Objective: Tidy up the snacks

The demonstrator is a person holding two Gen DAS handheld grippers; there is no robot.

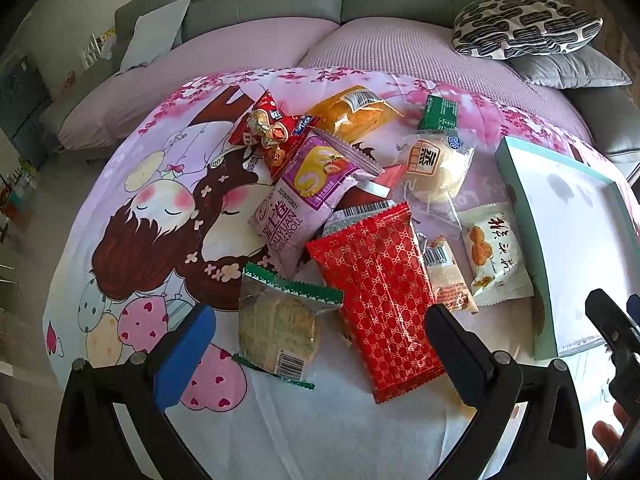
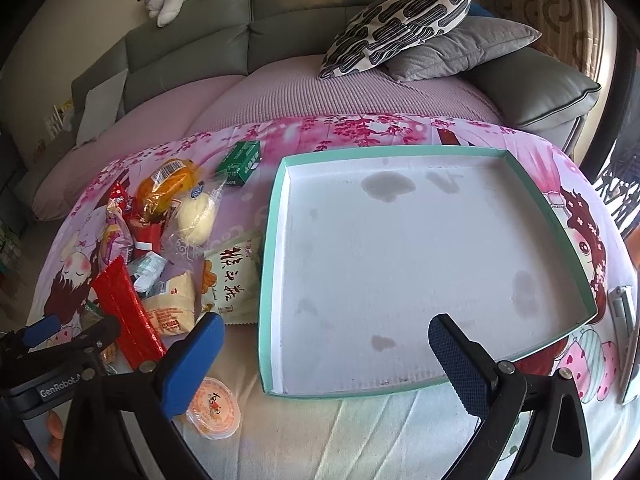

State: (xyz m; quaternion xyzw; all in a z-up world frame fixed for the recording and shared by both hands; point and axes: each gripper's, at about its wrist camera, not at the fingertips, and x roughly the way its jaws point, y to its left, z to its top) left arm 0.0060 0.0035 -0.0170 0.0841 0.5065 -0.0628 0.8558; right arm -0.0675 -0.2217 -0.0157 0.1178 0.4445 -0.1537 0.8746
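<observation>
Nearby, crinkly snack packets (image 1: 360, 216) overlap, unsorted.

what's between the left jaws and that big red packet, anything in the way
Nothing visible. The left gripper is open, and the red patterned packet lies right ahead between its jaws, on top of the pile. The clear-wrapped round cake lies beside it on the left, also within the jaws' span, so it could get caught too.

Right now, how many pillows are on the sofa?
3 show: a black-and-white patterned pillow leaning on a grey pillow at the sofa's right end, and a pale pillow at the left. Others may be out of view.
</observation>
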